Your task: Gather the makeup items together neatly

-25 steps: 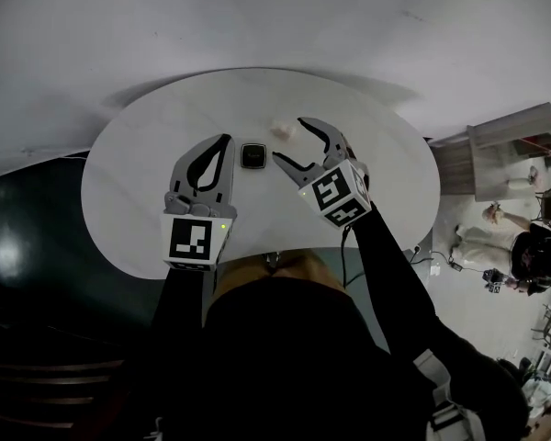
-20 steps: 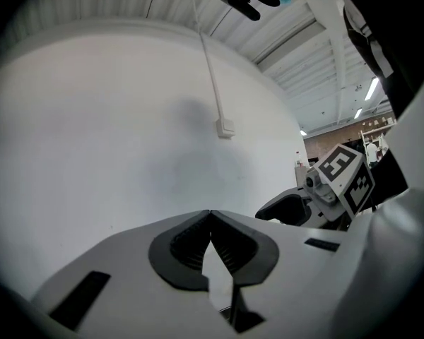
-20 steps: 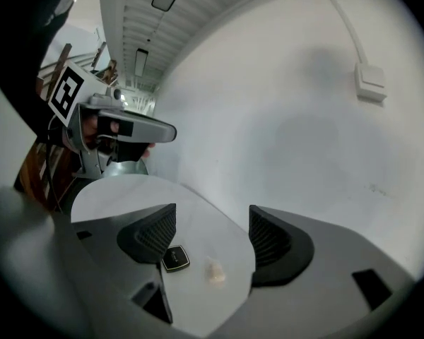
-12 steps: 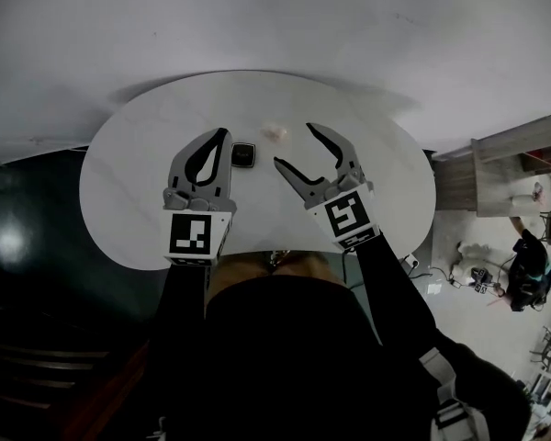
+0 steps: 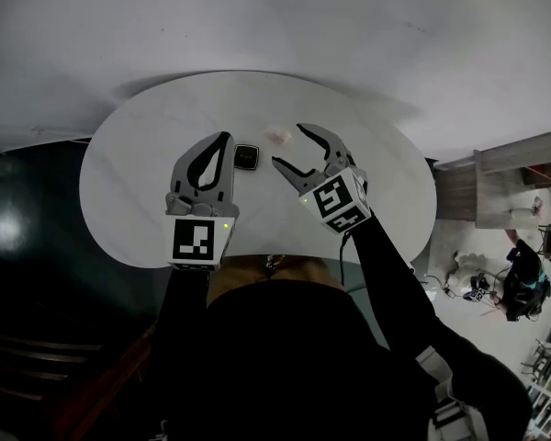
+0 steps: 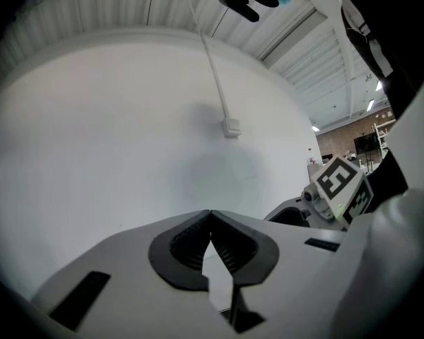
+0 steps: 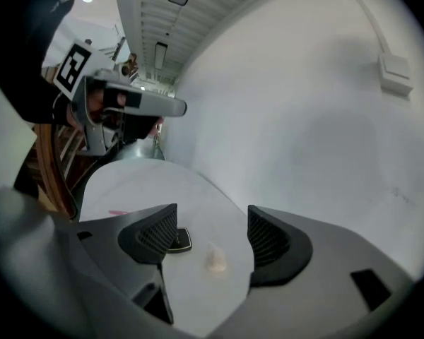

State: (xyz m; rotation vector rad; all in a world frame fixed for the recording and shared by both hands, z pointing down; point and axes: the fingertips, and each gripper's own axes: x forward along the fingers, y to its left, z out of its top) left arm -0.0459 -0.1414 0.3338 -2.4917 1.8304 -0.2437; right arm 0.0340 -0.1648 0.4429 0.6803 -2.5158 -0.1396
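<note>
white oval desk (image 5: 129, 200) set against a plain white wall, with two makeup items lying near its far middle. small black square compact with a pale rim (image 5: 247, 157) flat on the desk, just beside the tip of the left gripper (image 5: 227, 140) and between the two grippers. small pale pinkish puff (image 5: 277, 135) a little farther toward the wall, near the compact but apart from it, just beyond the far jaw tip of the right gripper (image 5: 289, 145).

left gripper over the desk's near half, jaws pressed together with nothing between them, pointing at the wall; seen from its own view (image 6: 210, 214), only bare wall ahead, plus the right gripper's marker cube (image 6: 337, 182) off to the side. whether either gripper touches the desk, cannot tell.

right gripper with jaws wide apart and empty; in its own view (image 7: 210, 235), puff (image 7: 215, 260) on the desk in the gap ahead of the jaws, compact (image 7: 178, 240) partly hidden behind the left-hand jaw. thin pink streak (image 7: 116, 212) farther along the desk, too small to identify.

nothing lying between puff and open jaws. white cable duct with a small box (image 6: 231, 126) on the wall. dark floor (image 5: 28, 246) to the left, wooden shelf unit (image 5: 519, 177) and a person low on the floor (image 5: 523, 278) well off to the right.
</note>
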